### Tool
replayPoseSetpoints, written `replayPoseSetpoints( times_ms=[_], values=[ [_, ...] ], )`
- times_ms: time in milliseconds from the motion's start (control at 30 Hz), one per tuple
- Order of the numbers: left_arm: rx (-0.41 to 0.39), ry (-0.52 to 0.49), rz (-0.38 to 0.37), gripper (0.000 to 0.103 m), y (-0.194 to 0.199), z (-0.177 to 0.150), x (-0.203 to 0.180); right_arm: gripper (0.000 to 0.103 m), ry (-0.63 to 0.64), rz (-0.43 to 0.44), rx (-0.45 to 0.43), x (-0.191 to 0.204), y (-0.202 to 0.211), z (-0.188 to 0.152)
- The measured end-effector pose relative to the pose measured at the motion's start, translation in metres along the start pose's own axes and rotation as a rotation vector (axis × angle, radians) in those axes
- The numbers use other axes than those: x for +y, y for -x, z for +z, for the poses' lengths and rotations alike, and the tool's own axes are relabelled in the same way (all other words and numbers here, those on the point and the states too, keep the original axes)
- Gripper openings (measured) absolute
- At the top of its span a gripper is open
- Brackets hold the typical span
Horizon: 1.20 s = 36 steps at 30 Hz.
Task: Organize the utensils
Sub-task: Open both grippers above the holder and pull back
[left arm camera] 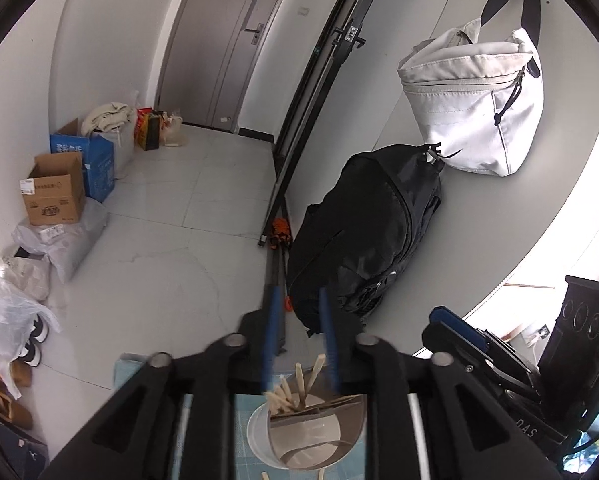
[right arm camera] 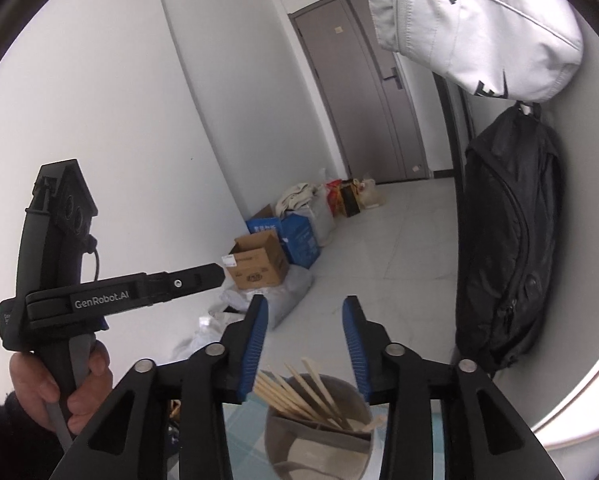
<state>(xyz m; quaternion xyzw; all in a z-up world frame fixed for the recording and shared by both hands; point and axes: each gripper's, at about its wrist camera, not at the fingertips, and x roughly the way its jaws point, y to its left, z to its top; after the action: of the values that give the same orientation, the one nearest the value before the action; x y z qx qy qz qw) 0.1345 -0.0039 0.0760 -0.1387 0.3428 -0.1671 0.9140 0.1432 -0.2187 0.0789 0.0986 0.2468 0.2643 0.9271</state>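
A grey-brown utensil holder [right arm camera: 319, 432] with several wooden chopsticks [right arm camera: 303, 392] standing in it sits below both grippers; it also shows in the left wrist view [left arm camera: 319, 432], with its chopsticks [left arm camera: 291, 390]. My right gripper [right arm camera: 305, 340] is open and empty, raised above the holder. My left gripper [left arm camera: 299, 336] is open and empty, also above the holder; it shows from the side in the right wrist view [right arm camera: 203, 276]. A loose wooden piece [left arm camera: 266, 475] lies on the checked mat [left arm camera: 239, 440] at the bottom edge.
A black backpack [left arm camera: 363, 236] and a white bag [left arm camera: 475, 100] hang on the right wall. Cardboard boxes [left arm camera: 55, 192], plastic bags and shoes [left arm camera: 3, 396] line the left wall. A black device [left arm camera: 579, 336] stands at the right.
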Motion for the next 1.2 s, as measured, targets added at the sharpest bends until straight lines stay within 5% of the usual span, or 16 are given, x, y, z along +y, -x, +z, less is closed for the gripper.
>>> replayPoseSetpoints(
  times_ms=[100, 400, 567, 733, 833, 1067, 1200],
  values=[
    [-0.034, -0.004, 0.036, 0.036, 0.01, -0.005, -0.001, 0.049, -0.011, -0.01, -0.004, 0.002, 0.008, -0.003],
    [-0.063, -0.013, 0.073, 0.04, 0.035, -0.015, -0.005, 0.072, -0.024, -0.031, -0.02, 0.012, 0.031, -0.011],
    [-0.089, -0.032, 0.095, 0.056, 0.05, -0.024, -0.011, 0.082, -0.023, -0.037, -0.026, 0.02, 0.044, -0.018],
    [-0.094, -0.052, 0.116, 0.058, 0.059, -0.036, -0.016, 0.087, -0.04, -0.038, -0.04, 0.026, 0.061, -0.032],
    [-0.099, -0.056, 0.129, 0.068, 0.064, -0.045, -0.018, 0.091, -0.048, -0.048, -0.038, 0.028, 0.067, -0.042],
    [-0.095, -0.085, 0.139, 0.068, 0.069, -0.072, -0.021, 0.096, -0.036, -0.074, -0.039, 0.033, 0.081, -0.071],
    [-0.093, -0.13, 0.15, 0.082, 0.071, -0.088, -0.027, 0.098, -0.029, -0.097, -0.045, 0.032, 0.084, -0.088]
  ],
)
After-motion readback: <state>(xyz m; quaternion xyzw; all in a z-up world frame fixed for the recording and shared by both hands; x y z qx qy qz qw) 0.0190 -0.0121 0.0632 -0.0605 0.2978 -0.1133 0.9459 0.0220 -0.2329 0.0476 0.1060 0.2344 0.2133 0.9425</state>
